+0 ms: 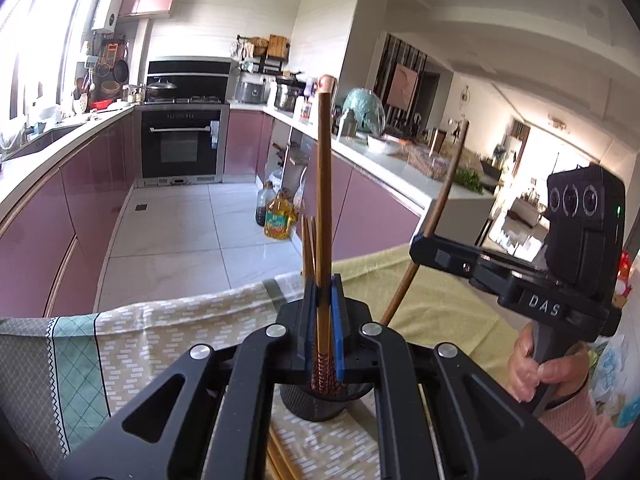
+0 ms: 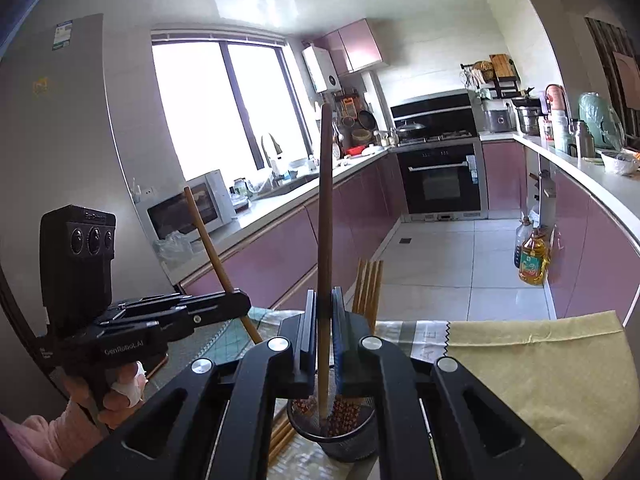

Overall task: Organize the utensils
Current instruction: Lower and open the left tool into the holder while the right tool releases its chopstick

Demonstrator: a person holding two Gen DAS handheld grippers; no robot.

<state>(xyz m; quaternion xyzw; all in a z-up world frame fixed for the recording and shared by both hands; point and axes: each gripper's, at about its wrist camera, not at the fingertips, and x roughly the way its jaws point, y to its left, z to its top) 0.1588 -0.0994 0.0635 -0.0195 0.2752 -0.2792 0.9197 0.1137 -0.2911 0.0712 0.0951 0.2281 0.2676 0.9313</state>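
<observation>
Holding one chopstick apiece, both grippers are at the loading step over the black mesh holder [image 2: 335, 436] on the cloth-covered desk [image 2: 540, 380]. The left gripper [image 1: 325, 300] pinches its chopstick [image 1: 323, 200] upright between its fingers; the right gripper [image 2: 324, 312] pinches another chopstick [image 2: 325, 220], whose lower end seems to be already inside the cup. Next comes lowering each stick straight down, then spreading the fingers. Sticks already standing in the holder crowd the mouth, and loose chopsticks [image 2: 280, 440] wait beside it.
</observation>
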